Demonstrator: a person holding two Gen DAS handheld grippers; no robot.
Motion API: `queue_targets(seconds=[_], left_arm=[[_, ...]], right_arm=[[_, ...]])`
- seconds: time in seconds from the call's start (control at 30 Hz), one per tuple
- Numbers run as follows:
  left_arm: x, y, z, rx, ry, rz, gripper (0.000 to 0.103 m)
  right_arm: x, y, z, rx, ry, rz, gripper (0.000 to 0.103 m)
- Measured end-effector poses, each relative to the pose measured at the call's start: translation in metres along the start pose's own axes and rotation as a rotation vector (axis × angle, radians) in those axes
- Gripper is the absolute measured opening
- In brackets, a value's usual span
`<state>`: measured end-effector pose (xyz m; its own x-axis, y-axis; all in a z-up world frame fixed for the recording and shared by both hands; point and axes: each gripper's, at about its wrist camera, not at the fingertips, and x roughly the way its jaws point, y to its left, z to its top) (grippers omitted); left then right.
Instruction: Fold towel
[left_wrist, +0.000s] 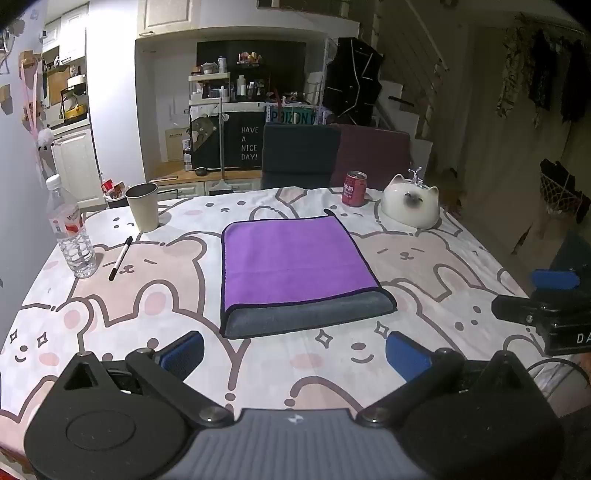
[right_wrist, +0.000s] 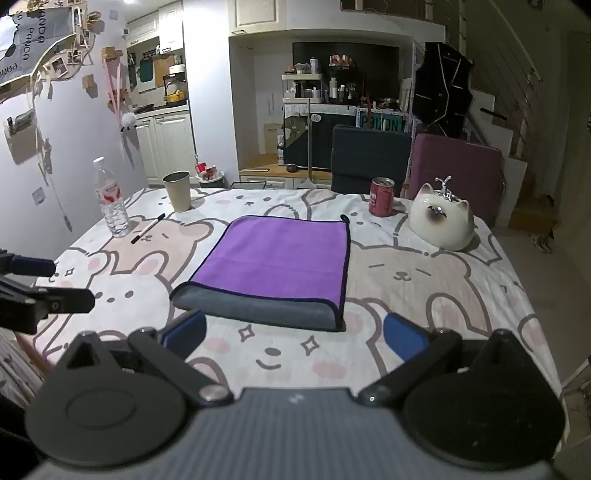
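Note:
A purple towel (left_wrist: 295, 258) with a grey underside lies folded flat in the middle of the table, its grey fold edge (left_wrist: 306, 319) nearest me. It also shows in the right wrist view (right_wrist: 277, 258). My left gripper (left_wrist: 293, 352) is open and empty, just short of the towel's near edge. My right gripper (right_wrist: 293, 334) is open and empty, also just short of the near edge. The right gripper shows at the right edge of the left wrist view (left_wrist: 554, 291), and the left gripper at the left edge of the right wrist view (right_wrist: 37, 280).
The table wears a bear-print cloth (left_wrist: 147, 295). On it stand a water bottle (left_wrist: 70, 229), a paper cup (left_wrist: 143, 206), a black pen (left_wrist: 120, 257), a red can (left_wrist: 354, 188) and a white cat-shaped bowl (left_wrist: 410, 206). Two chairs (left_wrist: 332, 155) stand behind the table.

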<state>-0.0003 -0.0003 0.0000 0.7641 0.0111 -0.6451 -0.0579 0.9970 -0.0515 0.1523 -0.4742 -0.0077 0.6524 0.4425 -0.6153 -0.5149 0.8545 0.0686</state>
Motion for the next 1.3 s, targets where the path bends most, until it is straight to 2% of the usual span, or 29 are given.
queue_targets(seconds=[1.3], left_arm=[[0.0005,-0.0001,0.0002,0.0,0.012,-0.002,0.103]], right_arm=[[0.0002,0.0003,-0.0002,0.003,0.003,0.004,0.103]])
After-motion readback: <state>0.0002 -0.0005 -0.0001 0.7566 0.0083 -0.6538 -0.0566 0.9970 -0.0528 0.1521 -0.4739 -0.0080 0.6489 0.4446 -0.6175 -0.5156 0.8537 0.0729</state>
